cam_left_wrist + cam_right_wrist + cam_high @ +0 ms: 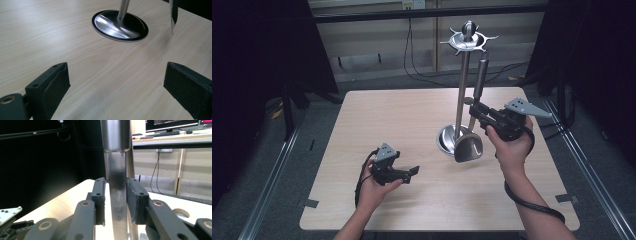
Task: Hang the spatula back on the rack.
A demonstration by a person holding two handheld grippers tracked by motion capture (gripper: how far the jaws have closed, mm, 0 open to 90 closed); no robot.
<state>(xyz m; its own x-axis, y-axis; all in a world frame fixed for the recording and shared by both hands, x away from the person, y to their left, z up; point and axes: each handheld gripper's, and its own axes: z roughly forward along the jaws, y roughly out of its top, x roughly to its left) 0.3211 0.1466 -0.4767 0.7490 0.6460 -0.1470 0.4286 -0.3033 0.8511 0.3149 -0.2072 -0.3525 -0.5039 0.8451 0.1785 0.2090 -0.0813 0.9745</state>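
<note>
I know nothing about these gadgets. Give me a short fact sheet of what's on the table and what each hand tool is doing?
table: light wood
stand: upright steel utensil stand, round base, hook ring on top
utensil: steel spatula, blade down beside the stand's base
right gripper: shut on the spatula's handle, holding it upright
left gripper: open, holding nothing, low over the table
left gripper's outlook: stand's base ahead of its jaws

A light wood-grain table [387,115] stands on a grey floor [319,130], with metal rails [269,187] running along both its sides. Black curtains [262,45] hang at left and right. Behind, a pale panelled wall [377,45] carries a socket [412,4] with black cables [409,50] trailing down. In the right gripper view, a monitor [172,123] sits on a far shelf [172,140].
</note>
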